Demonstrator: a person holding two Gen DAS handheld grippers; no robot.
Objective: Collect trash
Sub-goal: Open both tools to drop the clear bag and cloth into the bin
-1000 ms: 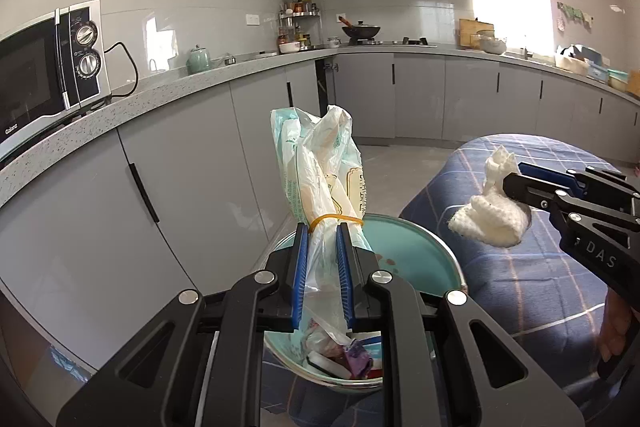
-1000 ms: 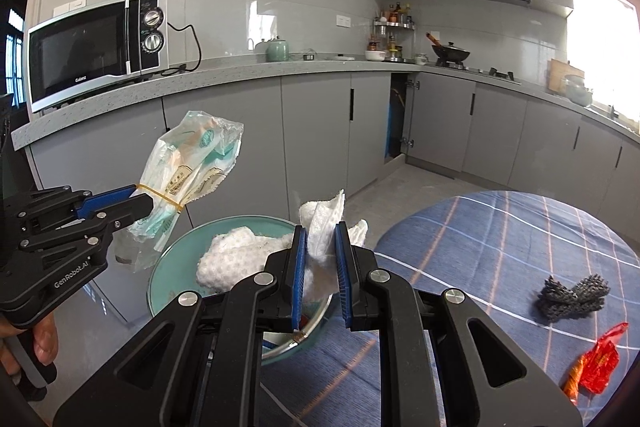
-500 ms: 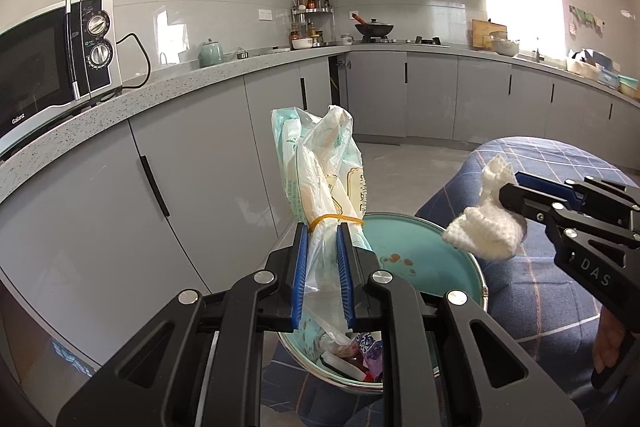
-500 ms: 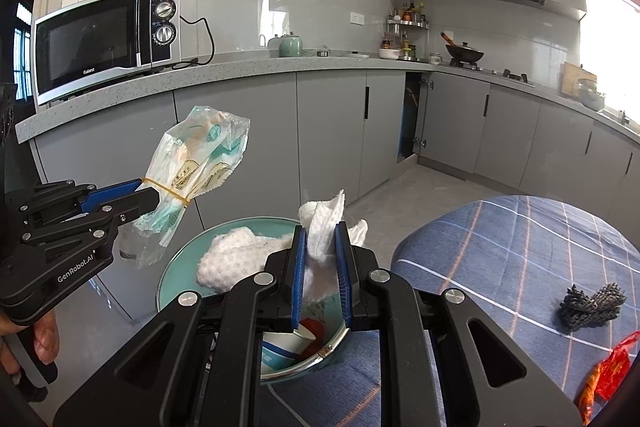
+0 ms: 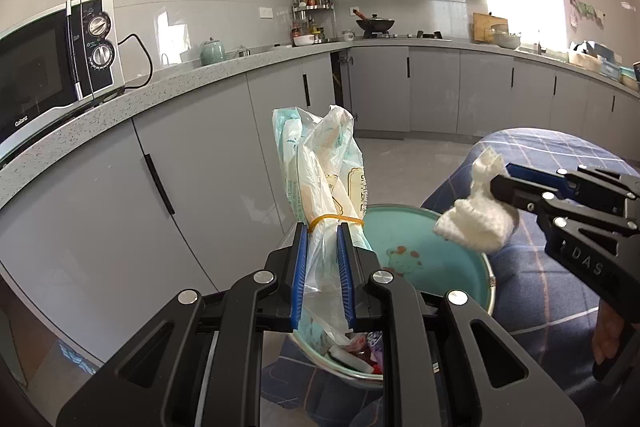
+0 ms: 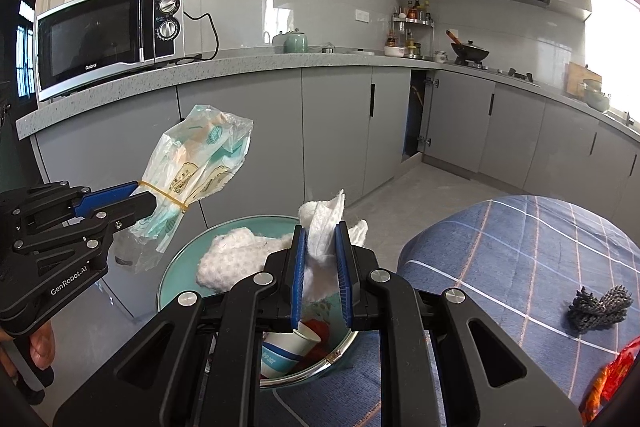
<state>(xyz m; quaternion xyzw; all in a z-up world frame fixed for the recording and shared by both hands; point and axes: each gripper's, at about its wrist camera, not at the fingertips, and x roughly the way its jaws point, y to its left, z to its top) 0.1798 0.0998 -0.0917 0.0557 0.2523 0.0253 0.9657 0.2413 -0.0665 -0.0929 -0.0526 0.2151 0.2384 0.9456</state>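
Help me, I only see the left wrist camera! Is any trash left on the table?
Observer: Yes, a black mesh lump lies on the blue checked cloth.
Operator: Anything else there?
Observer: A red-orange wrapper lies near it, at the picture's edge.
Operator: What's hiding in the bowl?
Observer: A paper cup lies tilted inside the teal bowl.

Microwave [image 6: 108,35] at 10 o'clock on the grey surface [image 6: 240,65]; teapot [image 6: 296,42] at 12 o'clock; wok [image 6: 470,53] at 2 o'clock.
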